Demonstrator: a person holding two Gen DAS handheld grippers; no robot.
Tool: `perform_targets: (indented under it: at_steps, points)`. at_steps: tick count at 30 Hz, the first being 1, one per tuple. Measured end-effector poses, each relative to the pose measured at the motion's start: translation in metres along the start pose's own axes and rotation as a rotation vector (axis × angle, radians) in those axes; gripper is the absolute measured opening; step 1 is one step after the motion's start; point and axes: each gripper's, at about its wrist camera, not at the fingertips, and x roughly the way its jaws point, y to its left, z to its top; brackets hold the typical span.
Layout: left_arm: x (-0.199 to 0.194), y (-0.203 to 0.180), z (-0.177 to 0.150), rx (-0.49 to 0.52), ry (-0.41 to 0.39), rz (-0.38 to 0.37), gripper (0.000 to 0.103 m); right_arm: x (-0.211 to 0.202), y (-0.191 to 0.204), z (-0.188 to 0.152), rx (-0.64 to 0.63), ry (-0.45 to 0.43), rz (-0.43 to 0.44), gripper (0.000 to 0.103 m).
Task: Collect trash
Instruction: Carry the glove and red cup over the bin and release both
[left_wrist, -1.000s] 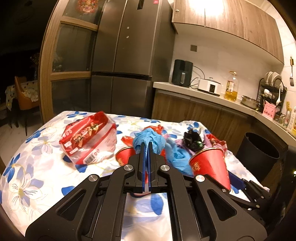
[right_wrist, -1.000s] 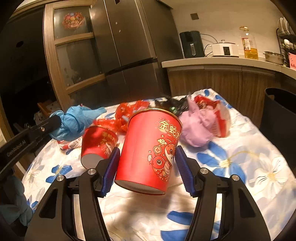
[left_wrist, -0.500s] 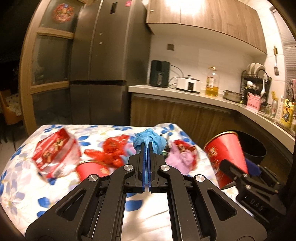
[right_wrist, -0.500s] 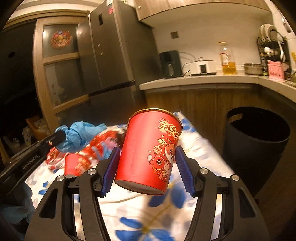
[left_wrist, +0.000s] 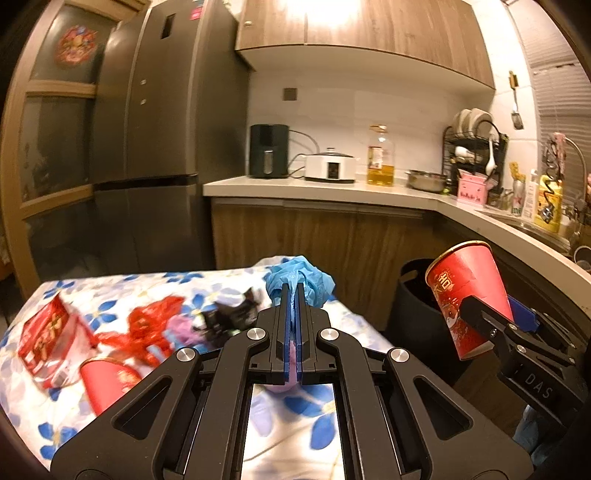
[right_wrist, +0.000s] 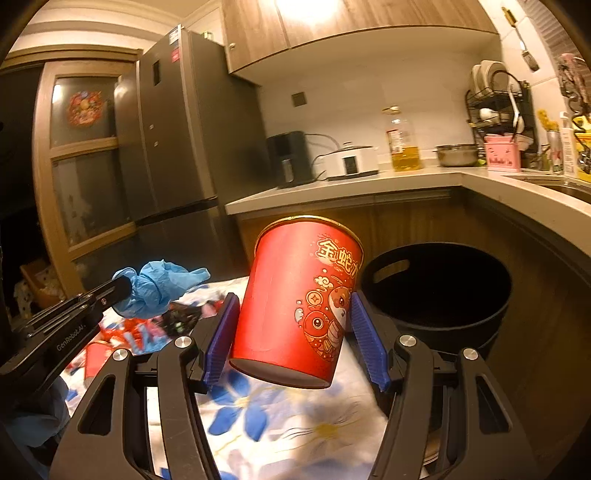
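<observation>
My left gripper (left_wrist: 294, 291) is shut on a crumpled blue glove (left_wrist: 314, 282), held above the far edge of the floral table (left_wrist: 288, 406). The same blue glove (right_wrist: 159, 286) shows at the left of the right wrist view, pinched by the left gripper (right_wrist: 123, 290). My right gripper (right_wrist: 291, 325) is shut on a red paper cup (right_wrist: 299, 306), tilted and lifted off the table. In the left wrist view that red cup (left_wrist: 465, 291) hangs in front of the black trash bin (left_wrist: 413, 295). The bin (right_wrist: 439, 288) stands open just right of the table.
On the table lie another red cup (left_wrist: 107, 380), a red snack bag (left_wrist: 42, 339), red wrappers (left_wrist: 155, 325), a black wrapper (left_wrist: 232, 317) and purple trash (left_wrist: 181, 328). A counter (left_wrist: 332, 188) with appliances runs behind; a tall fridge (left_wrist: 159, 129) stands at the left.
Both grippers swung right and rose a little, carrying the glove and the cup from over the table's middle toward the bin. The bin now fills more of both views.
</observation>
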Motion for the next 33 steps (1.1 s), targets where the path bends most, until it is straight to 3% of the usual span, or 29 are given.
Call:
perform_targets:
  at_steps: [16,26,33]
  points:
    - [0.059,-0.099,0.034,0.08,-0.047,-0.187,0.001,0.0,-0.079,0.027,0.066,-0.084,-0.155,0.06]
    - [0.103,-0.156,0.037,0.106,-0.033,-0.285,0.001,0.013,-0.114,0.044,0.094,-0.118,-0.217,0.06]
    - [0.127,-0.174,0.03,0.088,-0.012,-0.331,0.001,0.024,-0.126,0.049,0.103,-0.119,-0.226,0.06]
